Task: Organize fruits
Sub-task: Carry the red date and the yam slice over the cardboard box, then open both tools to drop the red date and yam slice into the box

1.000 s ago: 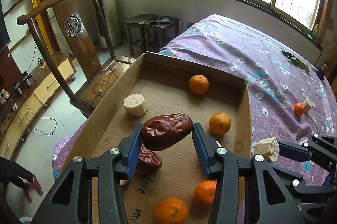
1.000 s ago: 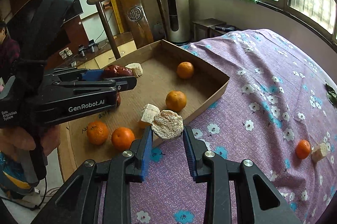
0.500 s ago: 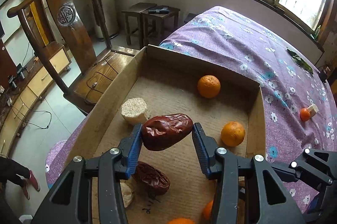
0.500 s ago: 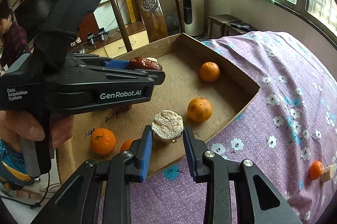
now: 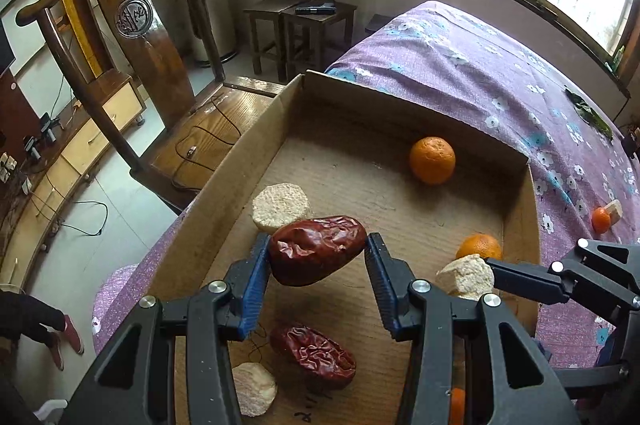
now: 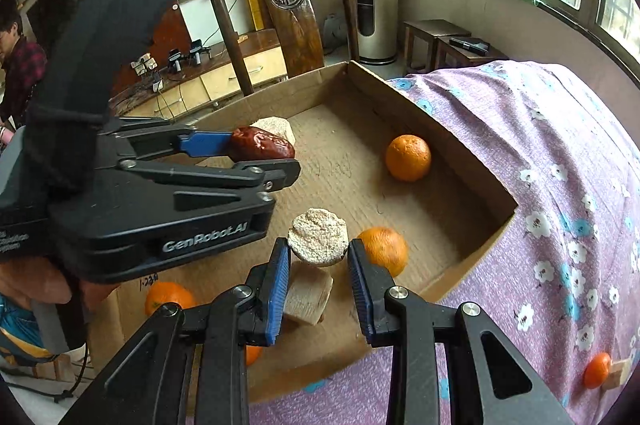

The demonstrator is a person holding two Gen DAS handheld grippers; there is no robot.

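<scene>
Left gripper [image 5: 317,261]: fingers part-open and clamped end to end on a wrinkled red date [image 5: 316,255], which is held in the air over the floor of the cardboard box [image 5: 256,141].

Right gripper [image 6: 318,267]: fingers closed narrowly on a pale, rough-cut chunk [image 6: 319,242], pads pressing on both its sides. The chunk is held above the near part of the box, directly over a second pale block [image 6: 308,299] lying on the box floor.

Box contents, near end: a second date [image 5: 314,355] lies flat below the left gripper, with a pale piece [image 5: 254,389] just beside it toward the left wall. Two oranges sit at the near edge; one [image 6: 168,299] shows in the right wrist view, the other is mostly hidden behind the fingers.

Box contents, middle: an orange [image 6: 382,251] rests just beside the right gripper's right finger. Another pale chunk [image 5: 280,205] sits against the left wall, immediately behind the held date.

Box contents, far end: a single orange [image 5: 432,160] lies near the far wall, apart from the rest.

Outside the box: the box rests on a bed with a purple flowered cover [image 5: 480,73]. A small orange [image 6: 597,369] touching a pale piece [image 6: 618,371] lies on the cover, well apart from the box.

Beyond the bed: a wooden chair [image 5: 148,37], then two dark stools [image 5: 300,25] under the window.
</scene>
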